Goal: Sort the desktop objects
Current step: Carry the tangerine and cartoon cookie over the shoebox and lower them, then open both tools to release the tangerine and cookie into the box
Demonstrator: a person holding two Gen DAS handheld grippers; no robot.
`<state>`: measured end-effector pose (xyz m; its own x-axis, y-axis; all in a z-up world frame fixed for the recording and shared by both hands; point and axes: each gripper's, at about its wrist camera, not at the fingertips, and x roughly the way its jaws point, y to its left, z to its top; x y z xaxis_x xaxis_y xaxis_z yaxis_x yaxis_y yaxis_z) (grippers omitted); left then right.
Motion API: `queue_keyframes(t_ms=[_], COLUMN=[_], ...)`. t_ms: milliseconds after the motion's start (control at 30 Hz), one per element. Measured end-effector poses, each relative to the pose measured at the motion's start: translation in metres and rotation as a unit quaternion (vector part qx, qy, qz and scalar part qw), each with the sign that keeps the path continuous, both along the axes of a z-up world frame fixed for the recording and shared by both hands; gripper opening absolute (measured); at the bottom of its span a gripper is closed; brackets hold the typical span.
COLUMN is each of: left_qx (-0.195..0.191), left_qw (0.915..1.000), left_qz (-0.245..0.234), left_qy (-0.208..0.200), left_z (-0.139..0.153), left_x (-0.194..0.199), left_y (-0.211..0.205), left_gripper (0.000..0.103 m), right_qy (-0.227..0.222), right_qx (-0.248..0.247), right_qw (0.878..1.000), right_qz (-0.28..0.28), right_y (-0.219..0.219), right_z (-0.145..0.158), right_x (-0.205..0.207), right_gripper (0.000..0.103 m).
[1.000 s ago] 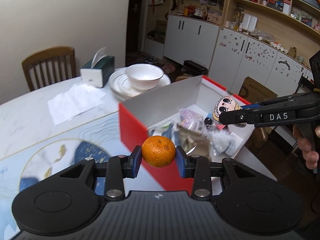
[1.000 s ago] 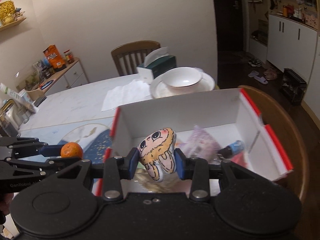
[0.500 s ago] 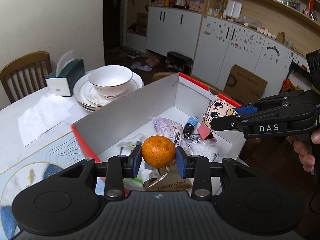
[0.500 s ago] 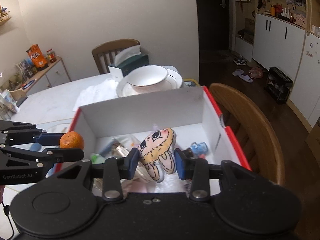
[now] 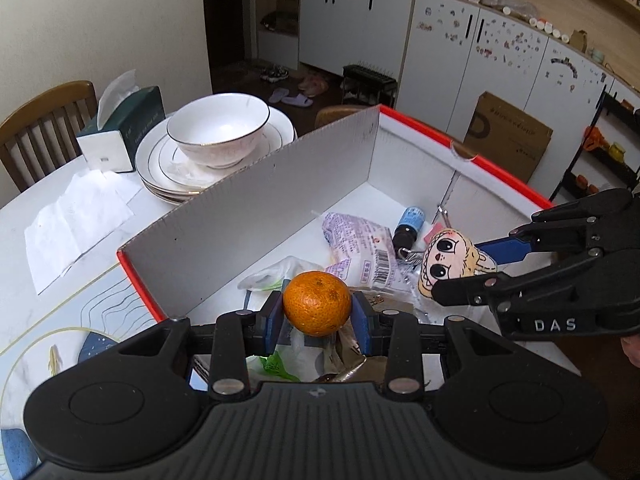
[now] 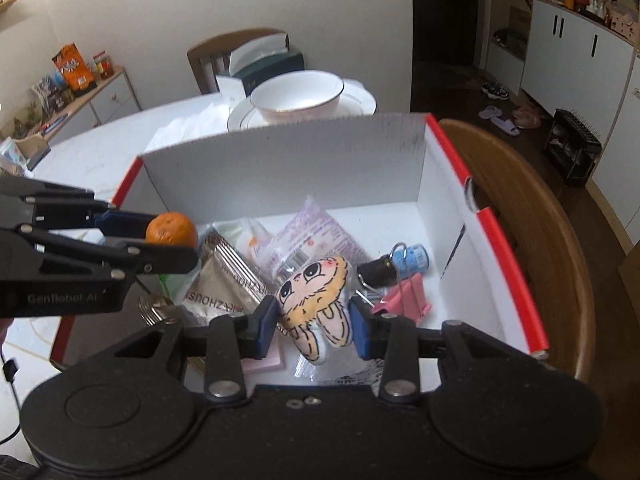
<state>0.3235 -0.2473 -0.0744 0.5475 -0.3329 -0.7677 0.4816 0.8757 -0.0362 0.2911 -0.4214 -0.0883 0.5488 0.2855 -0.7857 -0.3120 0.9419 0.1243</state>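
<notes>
My left gripper (image 5: 317,316) is shut on an orange tangerine (image 5: 317,303) and holds it over the near left part of the red and white box (image 5: 280,208). It also shows in the right wrist view (image 6: 171,230). My right gripper (image 6: 314,326) is shut on a cartoon-face plush toy (image 6: 316,300), held over the box's right part; the toy also shows in the left wrist view (image 5: 452,258). The box (image 6: 280,164) holds snack packets (image 6: 308,240), a small blue-capped bottle (image 6: 404,260), a pink binder clip (image 6: 404,300) and a metal spoon (image 6: 154,308).
Stacked white plates with a bowl (image 5: 218,132) stand behind the box, beside a green tissue box (image 5: 124,132) and a loose tissue (image 5: 76,220). A wooden chair back (image 6: 532,240) curves around the box's right side. Another chair (image 5: 44,128) stands at the far table edge.
Both grippers have moved forward and down over the box, each still holding its object. The tangerine now hangs inside the box's outline, and the plush sits lower among the contents.
</notes>
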Motion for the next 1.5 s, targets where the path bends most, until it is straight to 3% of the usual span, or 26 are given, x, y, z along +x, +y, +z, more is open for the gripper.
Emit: queue_keyframes(t_ms=[433,700,967,1133,1200,1500], left_qx=[0.012,0.027,0.033,0.022,0.016,-0.013], left_qw=[0.9997,0.9987,0.9977,0.9983,0.9986,0.9997], left_qz=[-0.021,-0.021,-0.017,-0.023,-0.022,-0.004], left_qy=[0.001,0.037,0.056,0.049,0.045,0.022], left_z=[-0.002,-0.022,-0.031,-0.025,-0.022,-0.003], left_x=[0.016,0.028,0.029,0.024,0.021,0.008], left_y=[-0.018,-0.021,-0.018,-0.018,-0.018,-0.009], left_gripper=[0.035,0.035,0.035,0.059,0.062,0.063], right_qy=[0.003,0.005,0.006,0.002,0.000,-0.015], right_qx=[-0.032,-0.029,-0.018,-0.013,-0.009,0.000], right_qw=[0.999,0.999,0.999,0.999,0.999,0.999], right_qz=[0.035,0.032,0.032,0.031,0.031,0.029], right_y=[0.015,0.010,0.002,-0.002,-0.003,-0.015], right_z=[-0.010,-0.012,-0.011,-0.009,-0.006,0.005], right_x=[0.002,0.004,0.002,-0.001,-0.003,-0.013], right_gripper=[0.038,0.040,0.051,0.055,0.058,0.061])
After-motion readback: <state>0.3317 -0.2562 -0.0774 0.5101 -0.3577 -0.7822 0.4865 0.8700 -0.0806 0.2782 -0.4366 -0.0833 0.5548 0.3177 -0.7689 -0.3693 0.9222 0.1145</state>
